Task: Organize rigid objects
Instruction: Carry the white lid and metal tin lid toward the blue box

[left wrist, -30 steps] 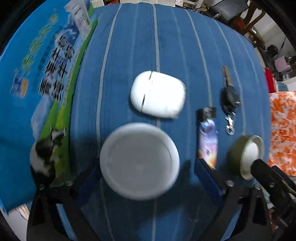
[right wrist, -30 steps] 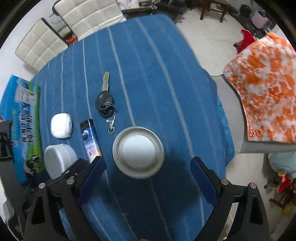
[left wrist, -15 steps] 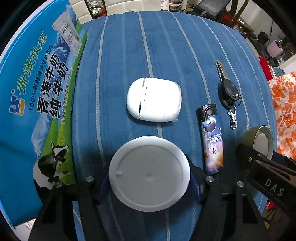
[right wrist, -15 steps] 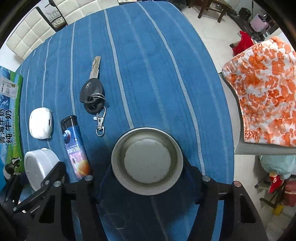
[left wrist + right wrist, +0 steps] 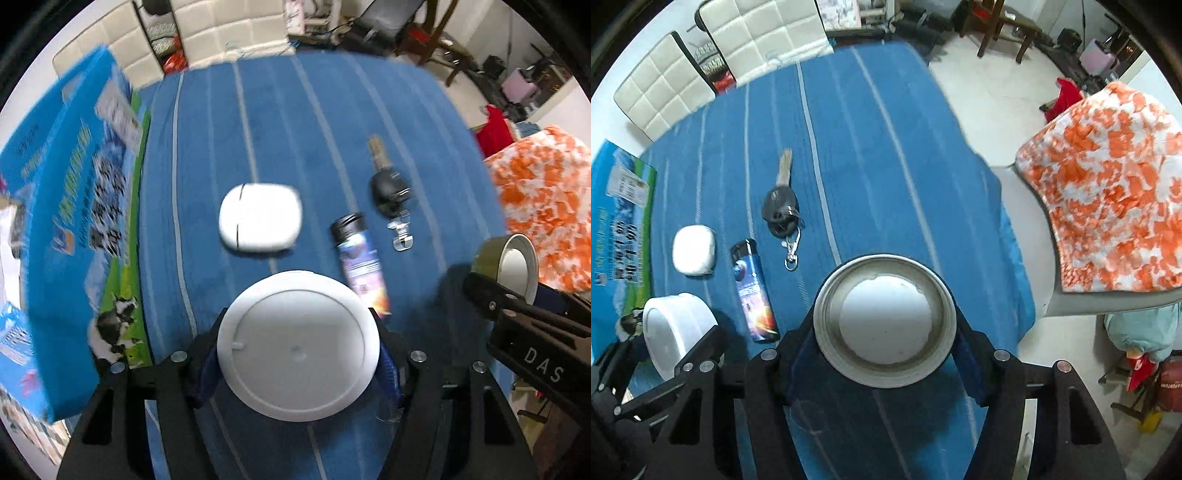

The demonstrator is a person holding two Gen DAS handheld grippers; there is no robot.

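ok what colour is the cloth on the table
Blue with thin pale stripes; the right wrist view shows it best.

Left gripper (image 5: 298,363) has its fingers clamped on both sides of a round white lid (image 5: 297,345), held over the near part of the blue striped tablecloth (image 5: 288,122). Mid-table there's a white earbuds case (image 5: 260,217), kinda blurry. Just right of it lies a lighter (image 5: 360,260), then a car key (image 5: 388,184) with a clip. Over by the right edge the right gripper (image 5: 524,317) has a roll of olive tape (image 5: 508,264). A blue milk carton box (image 5: 70,221) sits along the left edge.
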